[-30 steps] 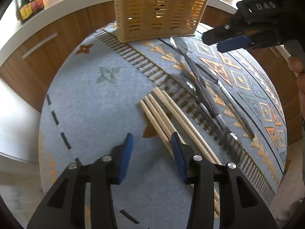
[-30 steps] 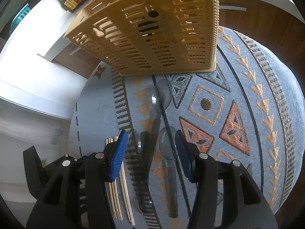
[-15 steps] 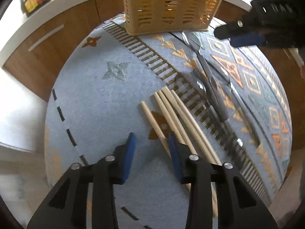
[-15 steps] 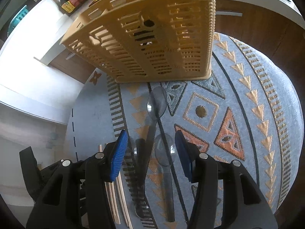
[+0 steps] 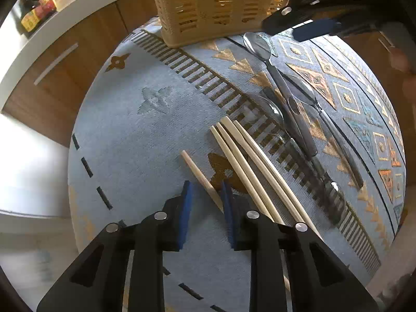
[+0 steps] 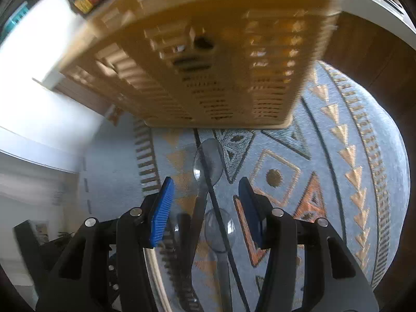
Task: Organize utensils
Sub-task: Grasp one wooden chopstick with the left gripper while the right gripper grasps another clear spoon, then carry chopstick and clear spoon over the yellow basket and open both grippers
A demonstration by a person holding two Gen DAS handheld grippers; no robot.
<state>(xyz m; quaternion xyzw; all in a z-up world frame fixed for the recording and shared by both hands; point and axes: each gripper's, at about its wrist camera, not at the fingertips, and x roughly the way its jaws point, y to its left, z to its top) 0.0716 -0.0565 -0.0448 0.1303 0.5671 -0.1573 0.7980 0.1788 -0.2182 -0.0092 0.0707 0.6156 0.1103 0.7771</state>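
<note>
Between blue pads of my left hand-held gripper (image 5: 205, 197): single pale wooden chopstick (image 5: 201, 179) on patterned blue cloth surface (image 5: 135, 135), jaws closing, not yet clamped. I judged centred squeeze best. Right hand-held gripper (image 6: 205, 208) apart over clear plastic spoons (image 6: 208, 163), near yellow slatted basket (image 6: 208, 59).

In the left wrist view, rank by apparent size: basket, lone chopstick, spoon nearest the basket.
1. basket, though cropped by the frame edge
2. spoon nearest the basket
3. lone chopstick, partly hidden by the gripper finger, so unsure against the spoon
</note>
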